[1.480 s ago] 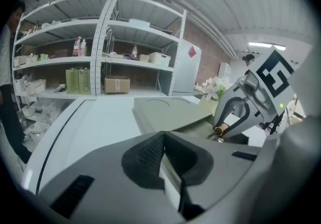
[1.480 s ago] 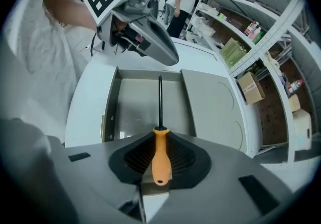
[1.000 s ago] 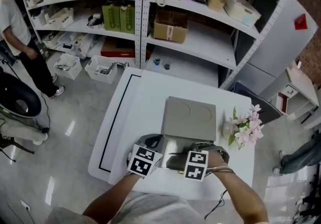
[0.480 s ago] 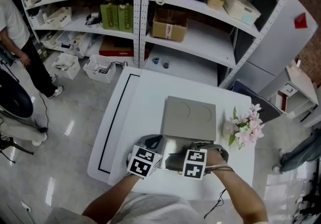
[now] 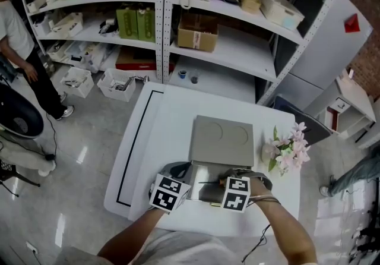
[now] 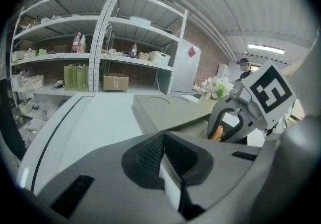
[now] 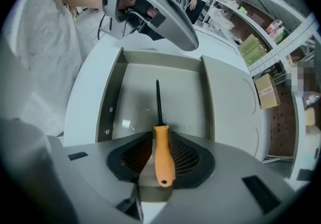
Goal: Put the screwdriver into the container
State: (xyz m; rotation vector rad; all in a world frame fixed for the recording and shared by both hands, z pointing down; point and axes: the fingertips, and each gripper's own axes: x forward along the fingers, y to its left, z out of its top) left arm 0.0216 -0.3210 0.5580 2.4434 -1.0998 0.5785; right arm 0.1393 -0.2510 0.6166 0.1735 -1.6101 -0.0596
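Note:
The screwdriver (image 7: 161, 142) has an orange handle and a thin black shaft that points over the floor of the open grey container (image 7: 165, 102). Its handle lies between the jaws of my right gripper (image 7: 159, 155), which are opening; ribbed pad shows on both sides of it. In the head view the right gripper (image 5: 222, 182) is at the container's right end, and the screwdriver (image 5: 209, 182) lies across the container (image 5: 202, 169). My left gripper (image 5: 180, 170) sits shut by the container's left end, jaws together (image 6: 163, 150). The container's lid (image 5: 221, 139) lies flat behind it.
A small vase of pink flowers (image 5: 288, 148) stands right of the lid. The white table (image 5: 160, 121) has a black line near its left edge. Metal shelving (image 5: 202, 26) rises behind it, storage bins (image 5: 122, 82) sit on the floor, and a person (image 5: 18, 32) stands far left.
The right gripper has shifted slightly to the right, and more of the screwdriver's shaft and orange handle shows ahead of it. The left gripper has barely moved.

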